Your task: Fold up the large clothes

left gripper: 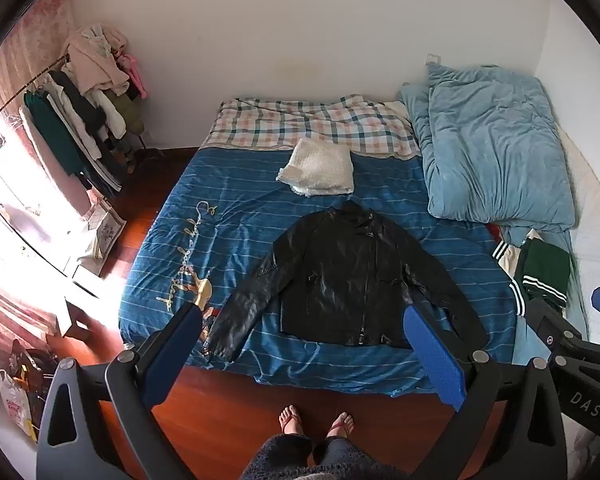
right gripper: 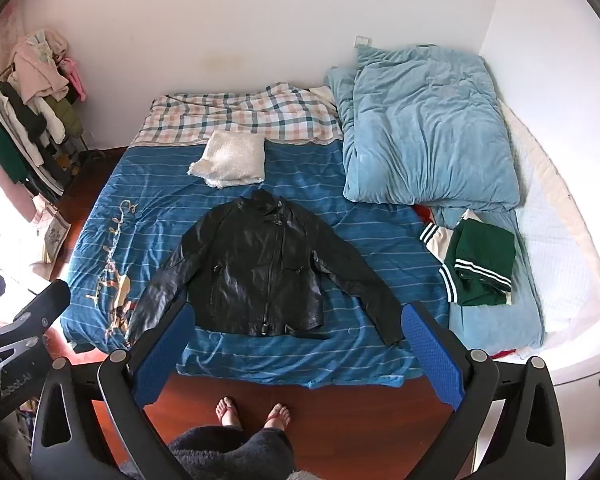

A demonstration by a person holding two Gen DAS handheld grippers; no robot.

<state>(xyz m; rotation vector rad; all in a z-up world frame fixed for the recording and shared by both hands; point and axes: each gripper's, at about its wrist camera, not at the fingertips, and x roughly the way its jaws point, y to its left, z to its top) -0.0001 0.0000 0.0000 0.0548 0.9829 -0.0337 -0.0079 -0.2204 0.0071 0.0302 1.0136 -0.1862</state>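
A big bed (right gripper: 100,216) with a blue striped sheet is taking up most of the room. A puffy light blue duvet (right gripper: 428,128) is lying along its right edge, near the far right corner. The black leather jacket (right gripper: 260,272) is lying flat in the middle of the bed, close to the near edge, zipped up, with both sleeves spread out to the sides. A folded white sweater (right gripper: 228,160) is sitting past its collar. A folded green top (right gripper: 480,264) is resting near the right edge.

The left gripper (left gripper: 300,352) and the right gripper (right gripper: 296,352) are hanging over the near edge, both wide and holding nothing.

Folding is probably just starting. To do it well, each gripper should be pinching one sleeve end and bringing it across the chest, keeping the stiff leather smooth.
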